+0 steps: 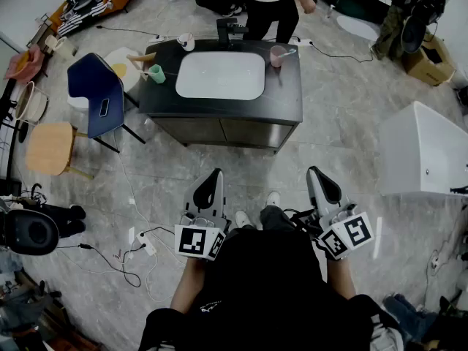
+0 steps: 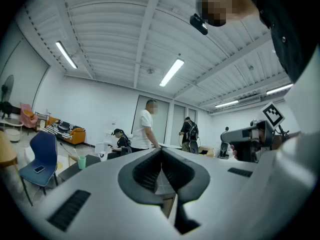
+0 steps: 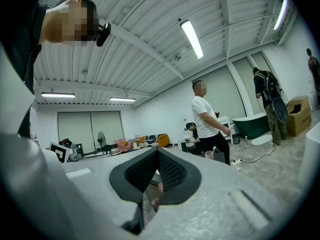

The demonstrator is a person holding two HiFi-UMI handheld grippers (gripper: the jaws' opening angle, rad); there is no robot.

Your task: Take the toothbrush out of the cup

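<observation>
Both tools are far from the work. The left gripper (image 1: 215, 175) and the right gripper (image 1: 314, 172) are held close to the person's body, each with its jaws pressed together at the tips and nothing between them. The toothbrush (image 1: 287, 50) stands in the pink cup (image 1: 277, 55) at the right end of the dark counter (image 1: 292, 86), beside the white basin (image 1: 219, 75).

Several things could go wrong. The cables (image 1: 139, 240) on the floor could catch a foot on the way. The cup looks light, so a slanted pull would probably tip it. A standing person (image 1: 269, 2) is just behind it.

The count: two grippers, one basin and three cups, namely the pink one, a green cup (image 1: 156, 73) and a pale cup (image 1: 187, 42).
</observation>
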